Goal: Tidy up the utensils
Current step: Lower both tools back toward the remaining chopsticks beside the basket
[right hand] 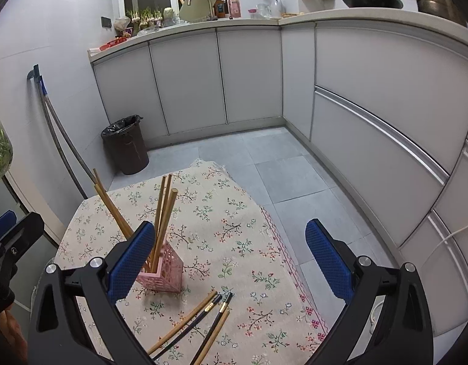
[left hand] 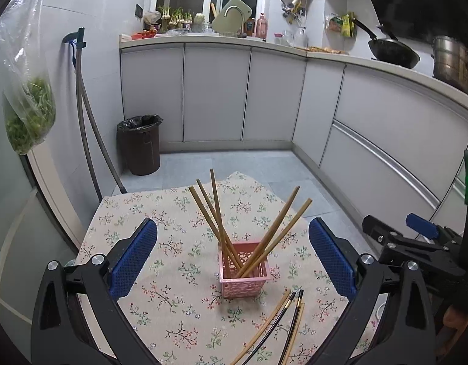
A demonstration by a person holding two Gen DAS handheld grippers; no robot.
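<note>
A pink lattice holder (left hand: 244,270) stands on the floral tablecloth (left hand: 161,273) and holds several upright wooden chopsticks (left hand: 217,216). Loose chopsticks (left hand: 276,331), two wooden and two black with gold bands, lie on the cloth in front of it. My left gripper (left hand: 234,261) is open and empty, its blue pads either side of the holder. In the right wrist view the holder (right hand: 162,273) sits behind the left pad, the loose chopsticks (right hand: 200,325) lie low between the fingers, and my right gripper (right hand: 231,261) is open and empty.
The small table's right edge (right hand: 282,243) drops to a grey tiled floor. A dark bin (left hand: 139,144) with a black bag stands by the wall. White cabinets line the back and right. The right gripper (left hand: 416,237) shows at the left view's right edge.
</note>
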